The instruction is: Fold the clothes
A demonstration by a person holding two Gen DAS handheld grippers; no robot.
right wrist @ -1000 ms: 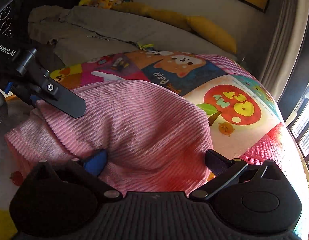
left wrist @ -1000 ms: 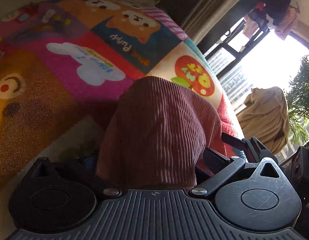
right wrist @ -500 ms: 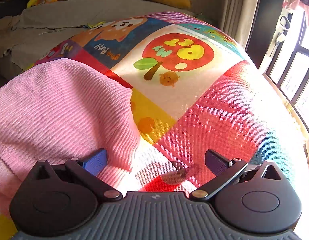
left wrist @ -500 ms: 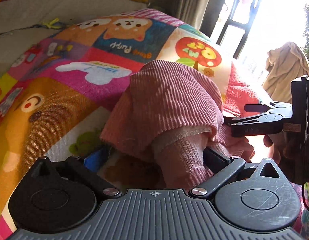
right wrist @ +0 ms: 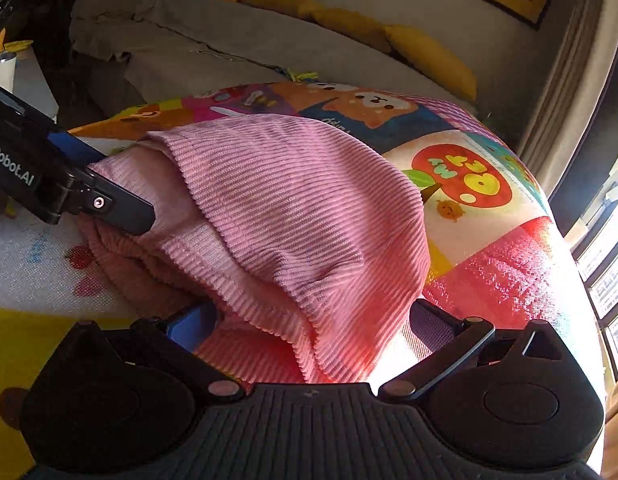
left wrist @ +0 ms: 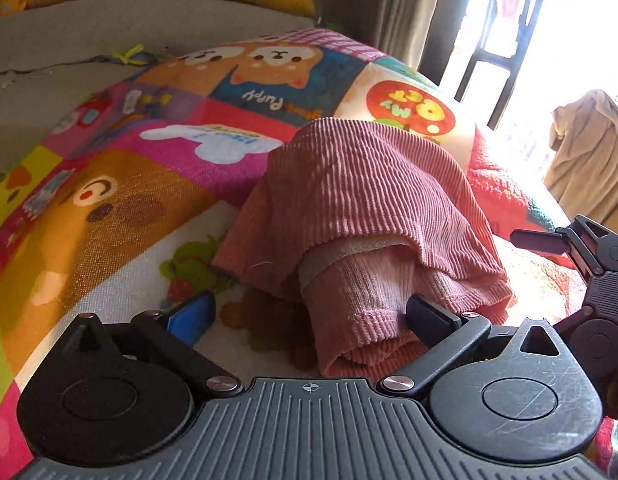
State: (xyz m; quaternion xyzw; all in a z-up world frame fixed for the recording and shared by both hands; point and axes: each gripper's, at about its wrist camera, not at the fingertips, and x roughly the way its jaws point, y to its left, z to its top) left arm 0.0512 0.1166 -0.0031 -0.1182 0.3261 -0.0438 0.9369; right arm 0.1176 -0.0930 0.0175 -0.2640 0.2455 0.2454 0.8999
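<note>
We see both grippers, left (left wrist: 307,314) and right (right wrist: 311,322), with fingers spread, pinching nothing; the garment (right wrist: 293,208) lies loosely between them, so its top layer may slip open.

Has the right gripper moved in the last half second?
Yes. The right gripper swung back left over the pink garment; the apple print on the mat shifted from centre to the right.
</note>
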